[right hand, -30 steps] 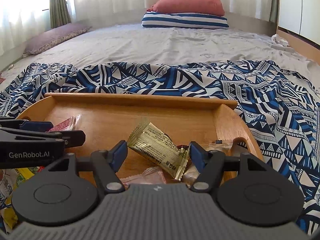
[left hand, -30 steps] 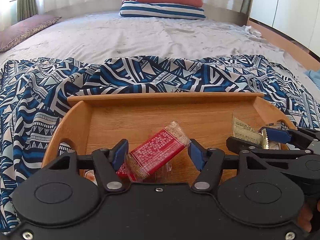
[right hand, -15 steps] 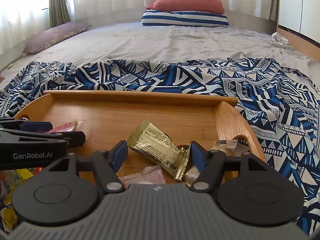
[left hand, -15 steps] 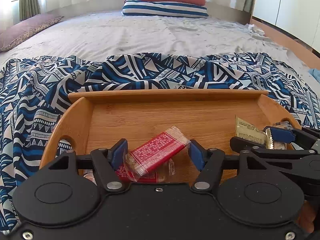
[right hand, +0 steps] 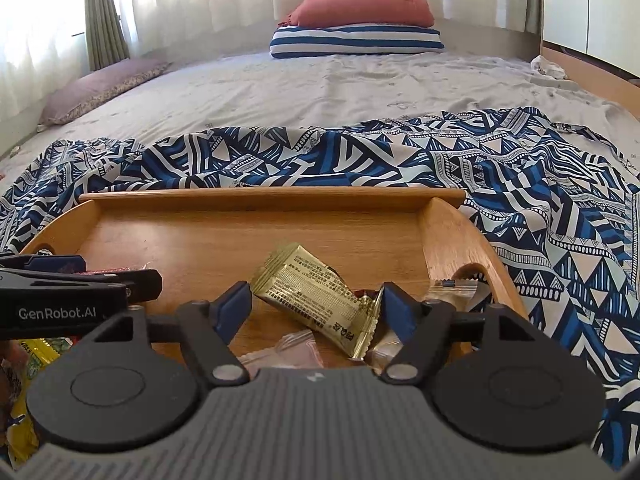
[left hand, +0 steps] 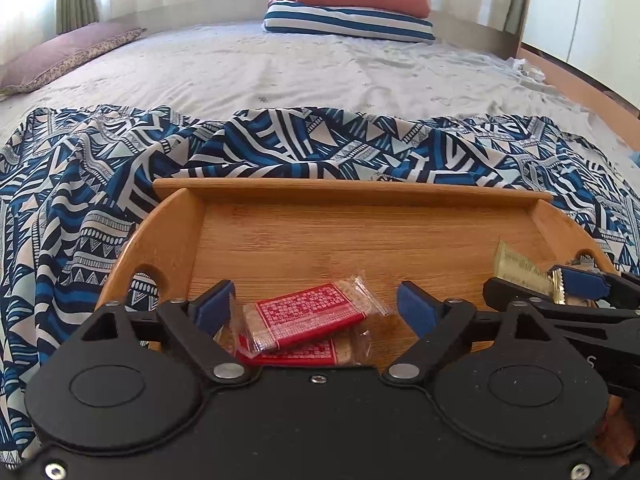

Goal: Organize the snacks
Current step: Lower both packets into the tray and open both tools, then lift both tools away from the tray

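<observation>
A wooden tray [left hand: 340,192] lies on a blue patterned cloth. My left gripper [left hand: 314,308] hovers over the tray's near left part with its jaws opening wide. A red cracker packet [left hand: 308,316] lies between them, free of both pads, on top of a second red packet [left hand: 296,354]. My right gripper [right hand: 318,310] is over the tray's [right hand: 272,194] near right part, also opening. A gold packet [right hand: 316,300] lies slanted between its fingers on other snacks, its crimped end beside the right pad. Each gripper shows at the edge of the other's view.
A pink packet [right hand: 296,350] and a clear-wrapped sweet [right hand: 452,286] lie in the tray under the right gripper. Yellow snack bags [right hand: 36,356] sit outside the tray at the near left. The patterned cloth [left hand: 80,208] covers the bed; pillows [left hand: 352,12] lie far behind.
The left jaws have spread wide and the red packet has dropped flat onto the other red packet. The right jaws have widened a little; the gold packet stays about where it was.
</observation>
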A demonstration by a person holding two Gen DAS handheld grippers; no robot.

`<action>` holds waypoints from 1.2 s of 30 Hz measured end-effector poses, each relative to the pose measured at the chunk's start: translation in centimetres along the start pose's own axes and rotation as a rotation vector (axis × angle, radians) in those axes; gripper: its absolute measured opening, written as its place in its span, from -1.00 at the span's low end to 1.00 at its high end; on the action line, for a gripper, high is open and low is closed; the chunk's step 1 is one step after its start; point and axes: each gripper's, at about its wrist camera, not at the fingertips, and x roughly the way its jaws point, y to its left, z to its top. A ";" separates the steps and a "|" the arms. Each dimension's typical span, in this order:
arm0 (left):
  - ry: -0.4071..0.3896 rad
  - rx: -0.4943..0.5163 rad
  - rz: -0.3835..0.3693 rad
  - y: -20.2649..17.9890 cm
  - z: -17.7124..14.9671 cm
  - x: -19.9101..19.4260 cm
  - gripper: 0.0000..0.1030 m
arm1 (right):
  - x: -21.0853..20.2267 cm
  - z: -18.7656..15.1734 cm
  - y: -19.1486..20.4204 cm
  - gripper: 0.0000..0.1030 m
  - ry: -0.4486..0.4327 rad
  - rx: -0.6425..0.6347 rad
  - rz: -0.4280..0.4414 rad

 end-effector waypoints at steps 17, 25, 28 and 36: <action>-0.066 0.022 -0.015 0.3 1.0 -6.2 0.99 | -4.6 0.8 0.6 0.93 -0.051 -0.030 -0.032; -0.085 0.019 -0.022 0.8 0.4 -10.0 0.99 | -7.9 1.1 1.6 1.00 -0.075 -0.070 -0.059; -0.089 0.028 -0.023 0.9 0.0 -11.4 0.99 | -8.9 1.0 1.8 1.00 -0.080 -0.074 -0.060; -0.076 0.024 -0.017 1.4 -1.5 -13.8 0.99 | -11.1 0.4 2.7 1.00 -0.090 -0.104 -0.054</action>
